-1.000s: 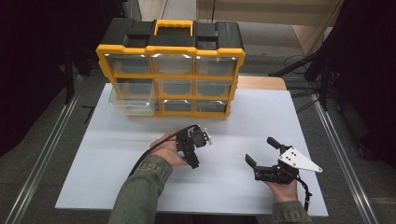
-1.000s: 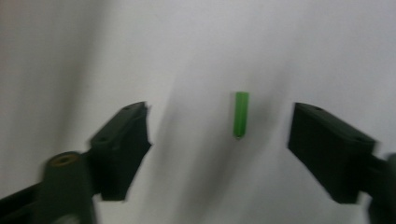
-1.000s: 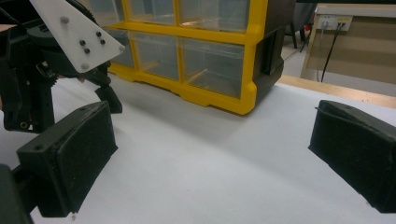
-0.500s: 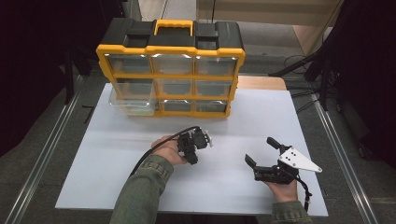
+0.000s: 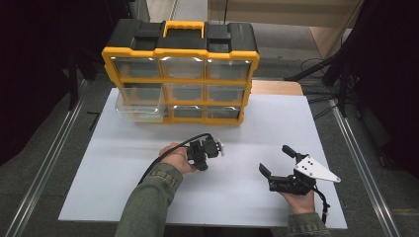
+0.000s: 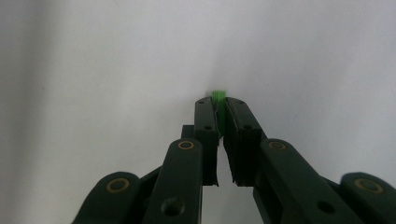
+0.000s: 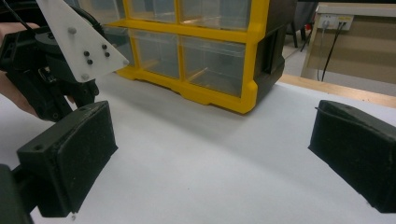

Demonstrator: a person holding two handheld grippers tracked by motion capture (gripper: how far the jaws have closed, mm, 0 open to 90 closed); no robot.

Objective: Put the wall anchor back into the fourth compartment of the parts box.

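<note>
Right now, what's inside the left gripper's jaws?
A small green thing is pinched in the left gripper, its jaws having just closed on it. Its top pokes out; the rest is covered by the pads.

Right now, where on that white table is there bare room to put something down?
The white board is bare along its left side, and between the yellow organizer and the two hands. The right hand-held gripper stands open over bare surface. It is crowded only around the left hand-held gripper, shut on a small green piece.

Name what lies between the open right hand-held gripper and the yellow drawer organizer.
Only bare white table: in the high view nothing lies between the right hand-held gripper and the yellow drawer organizer.
</note>
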